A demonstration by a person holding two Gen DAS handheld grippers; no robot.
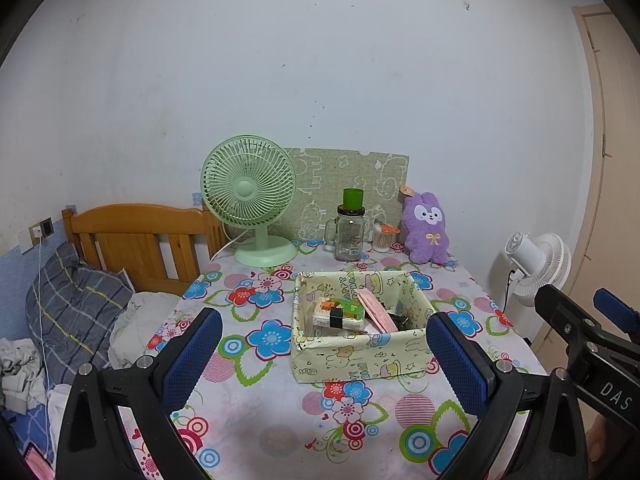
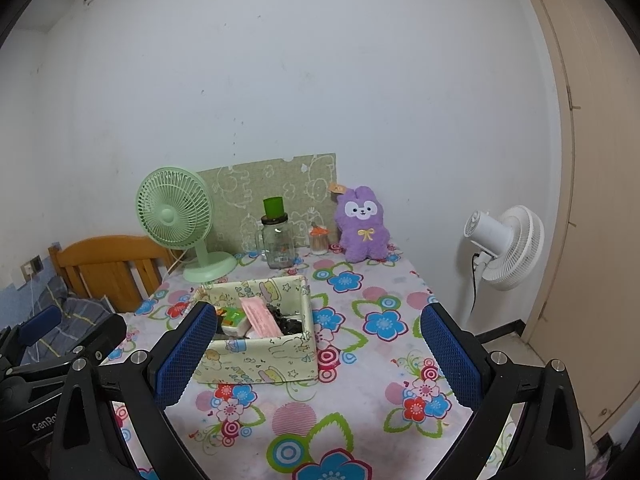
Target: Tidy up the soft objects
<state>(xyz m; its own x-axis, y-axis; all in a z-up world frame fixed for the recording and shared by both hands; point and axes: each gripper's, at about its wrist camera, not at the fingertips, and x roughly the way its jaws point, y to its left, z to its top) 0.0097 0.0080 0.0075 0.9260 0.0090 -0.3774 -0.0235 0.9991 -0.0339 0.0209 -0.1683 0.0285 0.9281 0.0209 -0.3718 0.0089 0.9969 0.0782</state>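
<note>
While both my grippers hang spread wide and empty at the near edge, the purple plush rabbit stands upright at the table's far right, past the cloth box, nearer my right gripper than my left gripper.

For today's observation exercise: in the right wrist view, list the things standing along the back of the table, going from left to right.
green desk fan → glass jar with the green cup on top → small container with the orange top → purple plush toy
</note>
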